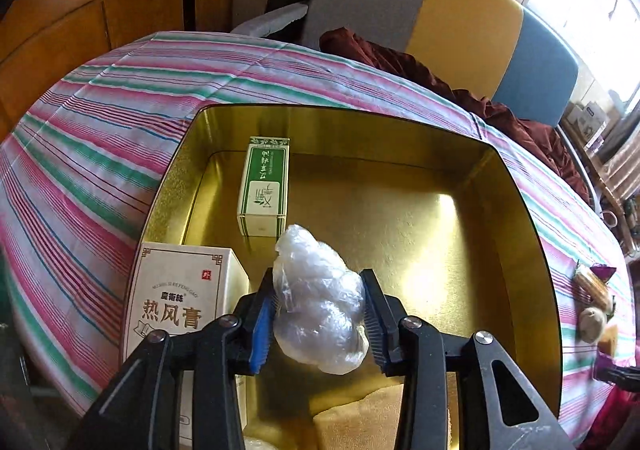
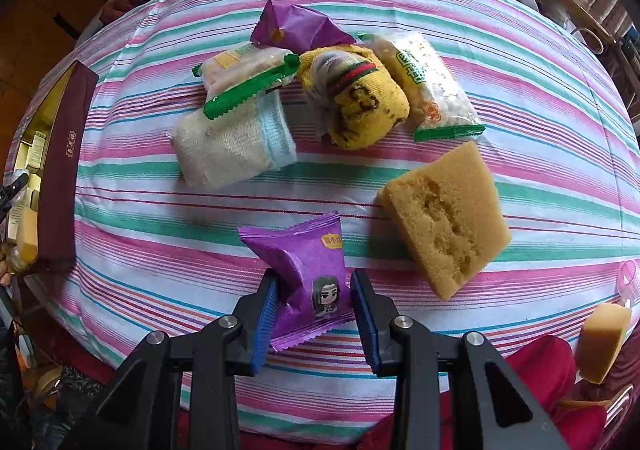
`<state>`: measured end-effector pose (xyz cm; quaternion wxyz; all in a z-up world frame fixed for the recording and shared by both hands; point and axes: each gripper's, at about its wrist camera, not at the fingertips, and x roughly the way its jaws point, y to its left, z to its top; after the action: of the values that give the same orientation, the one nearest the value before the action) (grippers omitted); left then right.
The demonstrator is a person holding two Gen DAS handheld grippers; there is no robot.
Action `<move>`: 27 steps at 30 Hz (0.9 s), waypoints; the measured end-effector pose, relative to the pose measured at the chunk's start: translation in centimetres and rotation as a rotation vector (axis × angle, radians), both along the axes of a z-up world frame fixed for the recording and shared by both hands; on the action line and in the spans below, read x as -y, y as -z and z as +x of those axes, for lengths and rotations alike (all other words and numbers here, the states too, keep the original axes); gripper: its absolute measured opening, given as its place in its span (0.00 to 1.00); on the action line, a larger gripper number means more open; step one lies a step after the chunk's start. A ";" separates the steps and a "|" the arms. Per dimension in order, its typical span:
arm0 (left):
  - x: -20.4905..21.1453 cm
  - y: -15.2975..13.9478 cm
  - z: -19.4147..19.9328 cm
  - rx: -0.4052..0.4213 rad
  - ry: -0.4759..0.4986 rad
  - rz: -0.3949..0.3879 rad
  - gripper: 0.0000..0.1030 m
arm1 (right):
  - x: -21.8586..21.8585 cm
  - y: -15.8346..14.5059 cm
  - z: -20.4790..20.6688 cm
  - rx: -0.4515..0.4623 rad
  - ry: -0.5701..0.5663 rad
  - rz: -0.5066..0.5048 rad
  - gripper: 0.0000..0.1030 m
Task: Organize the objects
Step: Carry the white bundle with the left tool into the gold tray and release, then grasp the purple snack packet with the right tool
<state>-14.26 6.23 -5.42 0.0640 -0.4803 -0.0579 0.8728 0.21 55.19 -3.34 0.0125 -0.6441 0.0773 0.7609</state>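
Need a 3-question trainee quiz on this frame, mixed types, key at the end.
1. True or false: the left gripper has a crumpled clear plastic bag between its jaws above the gold tray.
2. What does the right gripper grip? A) the big sponge block B) a purple snack packet C) the yellow sock roll
3. Fill in: the box lying flat inside the tray is green and ____.

Key: 1 true; 2 B; 3 white.
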 end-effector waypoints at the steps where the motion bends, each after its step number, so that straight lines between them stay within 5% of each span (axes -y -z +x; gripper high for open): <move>1: -0.2 -0.1 0.3 -0.011 0.002 -0.027 0.44 | 0.0 -0.1 0.1 -0.001 0.002 0.000 0.35; 17: 0.1 -2.6 8.2 -0.201 0.032 -0.095 0.62 | 0.5 -0.1 0.3 -0.001 0.014 0.048 0.35; 27: -0.3 -3.2 10.0 -0.225 0.066 -0.080 0.66 | 0.5 -1.9 1.5 -0.146 0.047 0.087 0.35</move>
<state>-4.23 6.51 -2.25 0.0794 -0.3832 0.0005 0.9202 1.70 54.68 -1.47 0.0528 -0.5838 0.0601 0.8079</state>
